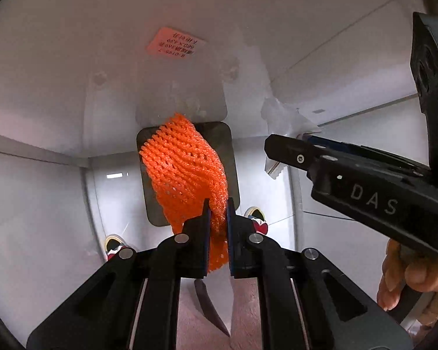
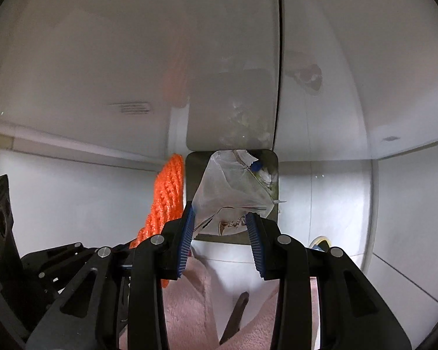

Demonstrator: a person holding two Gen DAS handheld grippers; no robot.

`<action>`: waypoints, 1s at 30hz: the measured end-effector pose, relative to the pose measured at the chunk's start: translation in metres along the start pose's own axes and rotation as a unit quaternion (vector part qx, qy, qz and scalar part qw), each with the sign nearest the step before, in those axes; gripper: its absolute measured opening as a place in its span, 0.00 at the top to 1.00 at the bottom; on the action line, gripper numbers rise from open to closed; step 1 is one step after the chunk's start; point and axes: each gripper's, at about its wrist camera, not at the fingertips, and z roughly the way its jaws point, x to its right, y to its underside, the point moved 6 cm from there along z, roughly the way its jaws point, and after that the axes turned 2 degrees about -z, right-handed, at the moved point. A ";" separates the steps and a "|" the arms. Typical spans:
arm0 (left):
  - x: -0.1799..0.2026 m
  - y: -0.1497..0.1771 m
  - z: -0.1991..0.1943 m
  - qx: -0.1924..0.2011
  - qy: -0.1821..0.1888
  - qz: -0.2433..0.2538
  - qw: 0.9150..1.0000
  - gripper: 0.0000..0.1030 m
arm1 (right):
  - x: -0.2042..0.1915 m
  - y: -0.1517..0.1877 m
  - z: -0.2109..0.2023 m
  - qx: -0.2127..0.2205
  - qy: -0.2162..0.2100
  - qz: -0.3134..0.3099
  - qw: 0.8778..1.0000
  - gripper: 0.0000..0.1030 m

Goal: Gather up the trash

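Your left gripper [image 1: 218, 204] has its jaws pressed nearly together, pinching an orange foam fruit net [image 1: 184, 172]. The net is caught by its lower end between the two pads and stands up ahead of the fingers, a twisted, ribbed mesh sleeve, bright and undamaged as far as the view shows. It hangs over a dark, rounded-square opening [image 1: 219, 134] set in a glossy white surface, covering most of that opening's left and middle part.

Your right gripper [image 2: 222, 218] has its jaws partly spread, with a crumpled clear plastic wrapper [image 2: 230, 186] pinched between the blue ribbed pads [image 2: 187, 233]. The wrapper is translucent with a serrated edge, some brown print near its lower part and a small blue spot near the top. It sits in front of the same dark opening [image 2: 195, 169], whose far side shows pale scraps inside. From this view the orange net [image 2: 166, 195] is just beside the wrapper on the left, at the opening's left edge.

In the left wrist view your right gripper [image 1: 280, 148] comes in from the right, black with white lettering on its body, the wrapper [image 1: 280, 116] poking out at its tip. Your right hand [image 1: 406, 274] wraps the handle at the lower right edge. Both grippers point steeply downward, side by side and close together.

An orange label [image 1: 173, 43] with printed text is stuck on the white surface beyond the opening. Below the grippers you can see pink fleece clothing [image 2: 189, 291] and shoes [image 1: 257, 218] on the white floor.
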 end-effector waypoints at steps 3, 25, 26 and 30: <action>0.002 -0.006 0.007 -0.003 0.000 0.004 1.000 0.92 | 0.002 0.000 0.010 -0.008 0.001 0.010 1.000 0.62; -0.002 -0.010 -0.047 0.042 -0.028 0.001 0.999 0.21 | 0.008 -0.004 -0.041 0.041 0.018 -0.011 0.999 0.09; -0.001 -0.009 -0.058 0.049 -0.029 0.002 0.998 0.17 | 0.007 -0.002 -0.053 0.049 0.020 -0.016 0.998 0.07; 0.001 -0.005 -0.096 0.068 -0.020 0.005 0.997 0.13 | 0.007 -0.002 -0.098 0.080 0.031 -0.034 0.996 0.04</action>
